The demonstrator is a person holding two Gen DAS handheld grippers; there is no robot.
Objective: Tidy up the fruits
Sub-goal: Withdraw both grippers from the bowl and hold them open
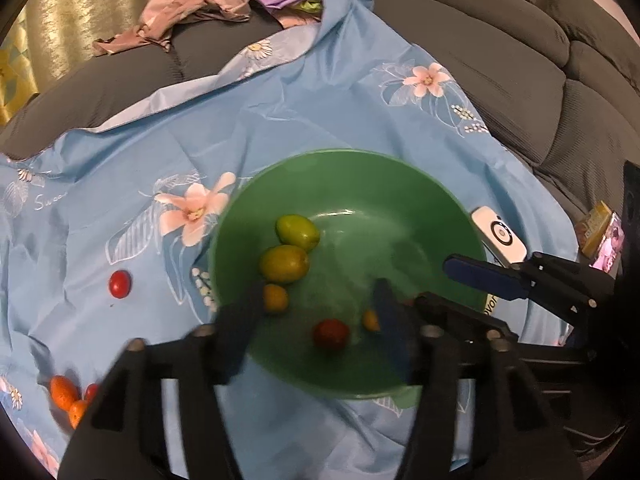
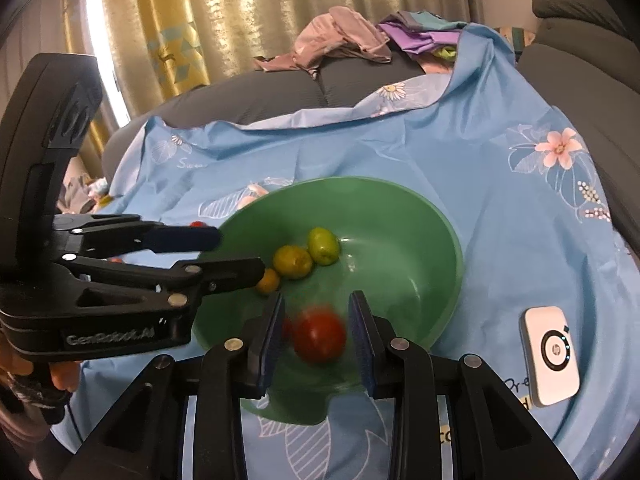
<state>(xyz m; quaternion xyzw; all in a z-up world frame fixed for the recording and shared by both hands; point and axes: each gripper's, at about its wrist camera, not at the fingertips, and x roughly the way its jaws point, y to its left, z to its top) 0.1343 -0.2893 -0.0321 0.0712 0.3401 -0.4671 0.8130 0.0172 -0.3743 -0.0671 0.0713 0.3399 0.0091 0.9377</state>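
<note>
A green bowl (image 1: pixel 360 184) (image 2: pixel 420 220) sits on a blue flowered cloth. It holds two green-yellow fruits (image 1: pixel 298 232), a small yellow one (image 1: pixel 275 297), a small orange one (image 1: pixel 371 320) and a red tomato (image 1: pixel 330 333). In the right wrist view the blurred tomato (image 2: pixel 319 334) lies between my right gripper's open fingers, untouched by either pad. My right gripper (image 2: pixel 318 336) hangs over the bowl's near side. My left gripper (image 1: pixel 316 320) is open above the bowl. A red tomato (image 1: pixel 120 284) and orange fruits (image 1: pixel 64 392) lie on the cloth.
A white HP device (image 2: pixel 550 354) (image 1: pixel 500 236) lies on the cloth right of the bowl. A grey sofa (image 1: pixel 520 60) surrounds the cloth, with crumpled clothes (image 2: pixel 344 40) at the back. Gold curtains (image 2: pixel 240 12) hang behind. A small printed box (image 1: pixel 600 232) lies at the right.
</note>
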